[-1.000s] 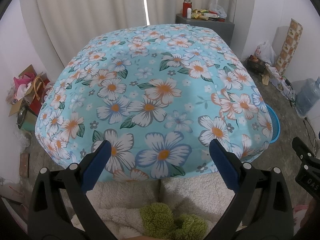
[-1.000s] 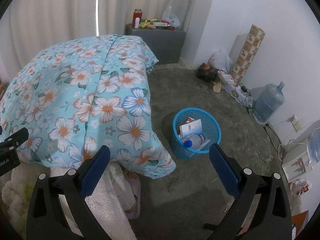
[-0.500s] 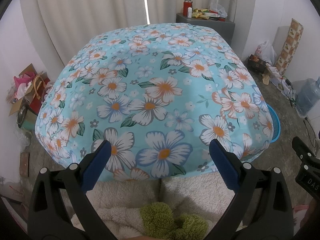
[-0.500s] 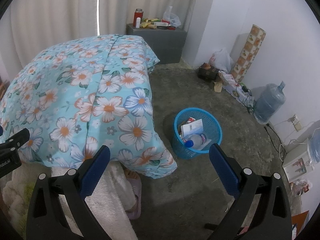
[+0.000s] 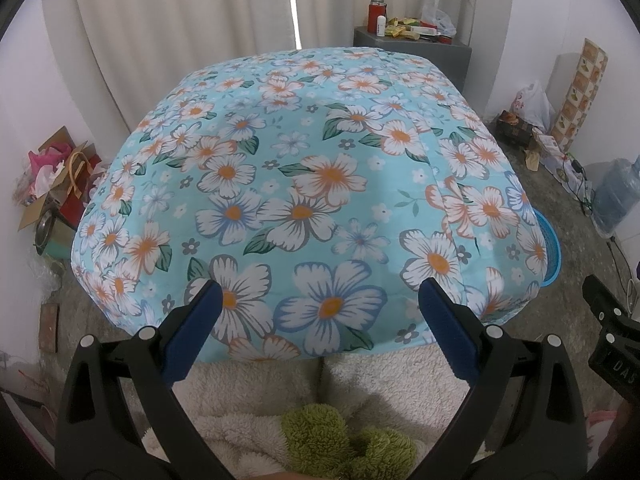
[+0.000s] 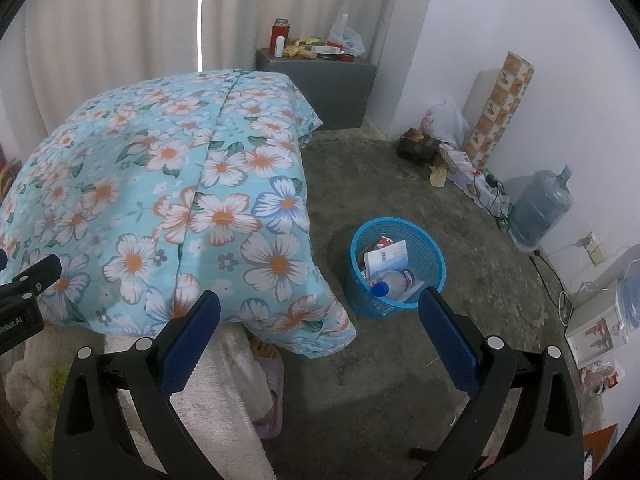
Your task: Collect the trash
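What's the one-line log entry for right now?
left tool: open, empty | right tool: open, empty | blue mesh plastic trash basket: holds trash, on floor

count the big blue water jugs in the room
2 in view. One large translucent blue water jug stands on the floor by the right wall. Part of a second blue jug shows at the right edge, seemingly atop a white dispenser. Others may be hidden.

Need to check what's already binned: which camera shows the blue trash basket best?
The right wrist view: the blue trash basket stands whole on the floor, its bottle and cartons visible from above. The left wrist view shows only a sliver of its rim past the floral cloth.
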{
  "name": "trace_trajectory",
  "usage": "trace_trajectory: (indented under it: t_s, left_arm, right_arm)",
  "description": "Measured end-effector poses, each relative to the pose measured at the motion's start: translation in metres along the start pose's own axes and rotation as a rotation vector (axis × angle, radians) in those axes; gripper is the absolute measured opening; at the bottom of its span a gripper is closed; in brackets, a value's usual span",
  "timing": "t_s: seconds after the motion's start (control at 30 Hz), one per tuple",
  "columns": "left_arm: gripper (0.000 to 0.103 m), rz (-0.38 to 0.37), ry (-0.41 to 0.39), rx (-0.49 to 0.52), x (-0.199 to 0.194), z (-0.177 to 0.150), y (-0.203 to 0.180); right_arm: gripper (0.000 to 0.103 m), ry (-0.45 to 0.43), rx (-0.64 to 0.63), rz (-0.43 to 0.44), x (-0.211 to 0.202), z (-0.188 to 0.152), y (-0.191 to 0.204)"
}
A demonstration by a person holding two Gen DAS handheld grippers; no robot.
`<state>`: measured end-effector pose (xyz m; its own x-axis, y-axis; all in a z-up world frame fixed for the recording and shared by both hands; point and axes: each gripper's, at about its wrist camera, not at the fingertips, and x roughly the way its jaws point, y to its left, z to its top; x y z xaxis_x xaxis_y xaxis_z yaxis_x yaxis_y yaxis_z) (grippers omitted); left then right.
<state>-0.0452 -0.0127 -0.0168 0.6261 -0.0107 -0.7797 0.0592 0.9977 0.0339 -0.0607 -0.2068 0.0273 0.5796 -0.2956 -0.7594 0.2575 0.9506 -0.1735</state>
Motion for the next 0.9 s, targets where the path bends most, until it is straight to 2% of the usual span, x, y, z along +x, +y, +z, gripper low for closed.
trace_trajectory:
  t_s: [0.9]
  left_arm:
    - [0.094, -0.003, 0.002, 0.002, 0.0003, -0.0008, 0.0018]
  right_arm:
    - [0.096, -0.002, 0.003, 0.001, -0.0004, 0.0002, 0.0006]
